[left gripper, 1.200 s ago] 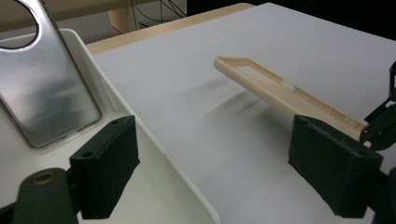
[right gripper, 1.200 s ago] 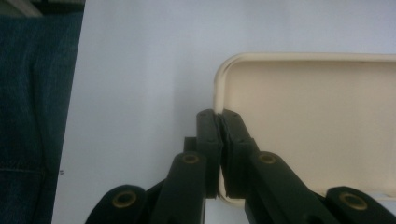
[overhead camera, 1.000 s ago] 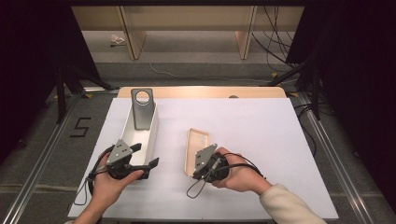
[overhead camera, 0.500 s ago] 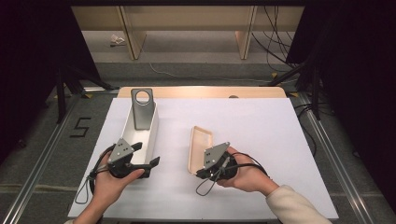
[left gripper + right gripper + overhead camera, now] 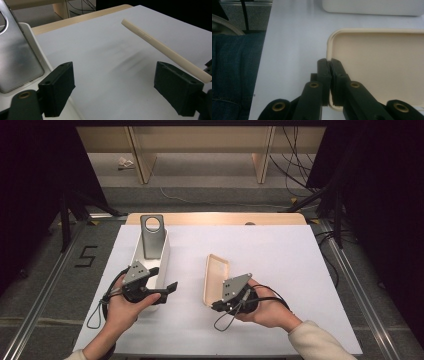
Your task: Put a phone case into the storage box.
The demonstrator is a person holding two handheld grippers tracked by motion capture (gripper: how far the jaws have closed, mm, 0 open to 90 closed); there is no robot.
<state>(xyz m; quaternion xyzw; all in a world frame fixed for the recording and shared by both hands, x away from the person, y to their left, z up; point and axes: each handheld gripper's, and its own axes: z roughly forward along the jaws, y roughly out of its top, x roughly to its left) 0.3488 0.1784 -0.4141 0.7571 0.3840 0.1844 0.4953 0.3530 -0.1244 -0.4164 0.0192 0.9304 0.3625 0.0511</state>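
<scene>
1. This looks like a lab or recording studio set up for data capture, not a home.
2. The table (image 5: 280, 255) is covered with a plain white sheet, its wooden edge showing at the far side.
3. Black curtains (image 5: 35, 180) close off both sides, leaving the room dark beyond them.
4. Loose cables (image 5: 295, 155) trail over the grey floor (image 5: 210, 195) behind the table.
5. Metal rails (image 5: 40, 290) run along the floor on either side, and a "5" (image 5: 86, 256) is marked on the floor at the left.
6. Pale wooden furniture (image 5: 200, 140) stands at the back, possibly shelving or a bench.
</scene>
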